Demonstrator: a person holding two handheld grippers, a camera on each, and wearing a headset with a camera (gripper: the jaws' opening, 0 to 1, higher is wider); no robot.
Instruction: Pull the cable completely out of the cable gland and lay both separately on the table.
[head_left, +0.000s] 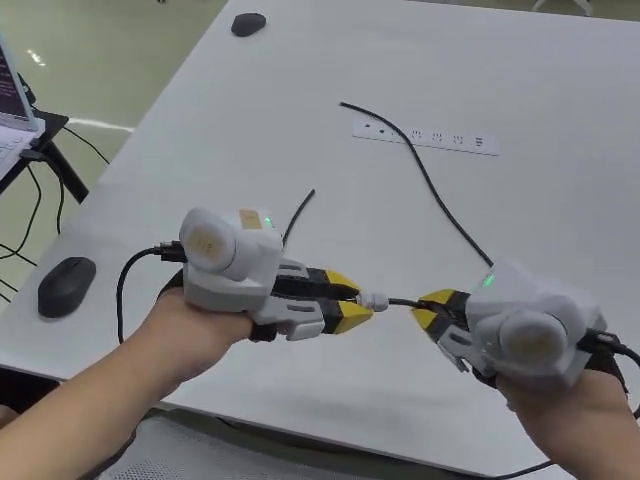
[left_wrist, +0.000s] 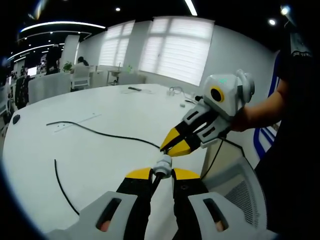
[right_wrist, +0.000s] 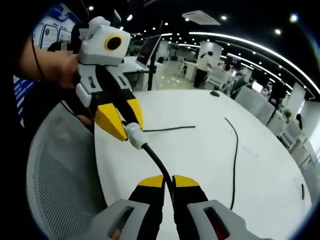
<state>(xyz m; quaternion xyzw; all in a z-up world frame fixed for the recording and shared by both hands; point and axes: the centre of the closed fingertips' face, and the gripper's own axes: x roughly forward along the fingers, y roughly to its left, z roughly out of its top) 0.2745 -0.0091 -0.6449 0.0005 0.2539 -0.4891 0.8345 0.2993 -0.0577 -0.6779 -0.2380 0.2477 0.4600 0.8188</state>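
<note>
I have the left tool closed on the white cable gland, which sits pinched between the yellow tips with its nose poking out toward the other hand. In the left gripper view the gland is squeezed right at the ends of my own tool. The right tool comes in from the right just beyond it, its tips near the gland but not on it.

The black cable is still seated in the gland: it leaves the gland's nose and runs straight across the short gap into the right tool, which is clamped on it. The right gripper view confirms this. The cable rises from between my own pressed-together tips and bends up into the gland, held by the left tool.

Both tools, gland and cable are held up above the near edge of the white table, not resting on it. A long black lead lies across the table past a white power strip toward the right tool. I cannot tell whether it is the same cable. A short black wire lies behind the left tool, and a dark mouse sits at the table's left edge.
</note>
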